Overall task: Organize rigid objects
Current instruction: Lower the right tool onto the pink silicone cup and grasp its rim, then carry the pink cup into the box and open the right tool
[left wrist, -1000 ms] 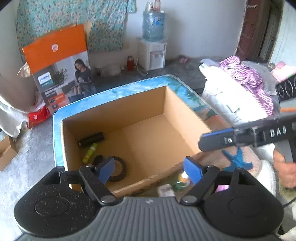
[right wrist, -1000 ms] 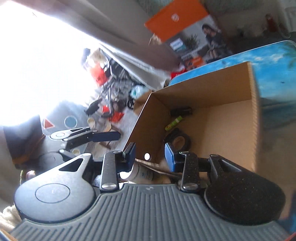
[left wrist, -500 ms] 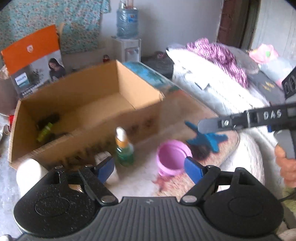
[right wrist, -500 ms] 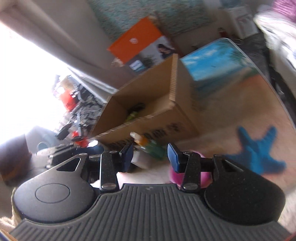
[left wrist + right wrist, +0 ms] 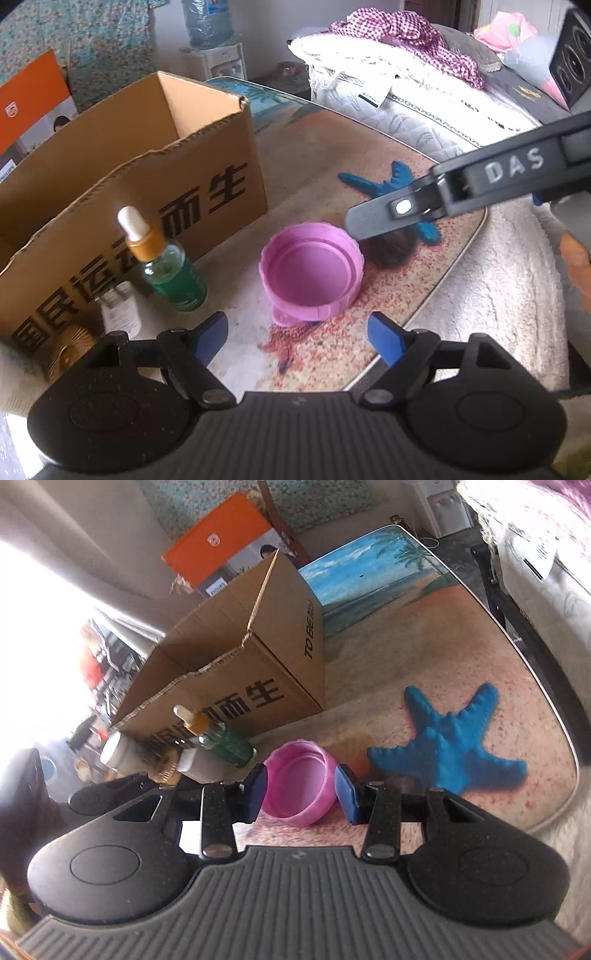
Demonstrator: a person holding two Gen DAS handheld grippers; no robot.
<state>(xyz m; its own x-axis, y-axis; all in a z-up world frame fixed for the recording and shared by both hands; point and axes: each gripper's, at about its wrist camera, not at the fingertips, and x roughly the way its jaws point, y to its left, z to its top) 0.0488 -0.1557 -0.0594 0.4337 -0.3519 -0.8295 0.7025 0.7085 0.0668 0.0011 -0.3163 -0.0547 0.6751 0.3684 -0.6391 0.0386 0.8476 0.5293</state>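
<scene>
A pink plastic lid (image 5: 312,269) lies open side up on the beach-print table (image 5: 332,147), in front of the cardboard box (image 5: 129,177). My left gripper (image 5: 297,332) hovers open just short of the lid with nothing between its fingers. My right gripper (image 5: 301,792) is partly open. In the right wrist view the pink lid (image 5: 301,781) shows framed between its blue pads. In the left wrist view one right finger (image 5: 384,214) hangs above the lid's far rim, clear of it. A green dropper bottle (image 5: 170,266) stands left of the lid.
A blue starfish (image 5: 450,746) lies right of the lid. By the box front stand a small white bottle (image 5: 122,314), a gold ribbed thing (image 5: 70,354) and a pale jar (image 5: 118,753). The table edge (image 5: 454,258) curves along the right; bedding (image 5: 406,92) lies beyond it.
Both grippers have come down from over the open box to the table in front of it. The right jaws stand a little wider. The left jaws are as wide as before.
</scene>
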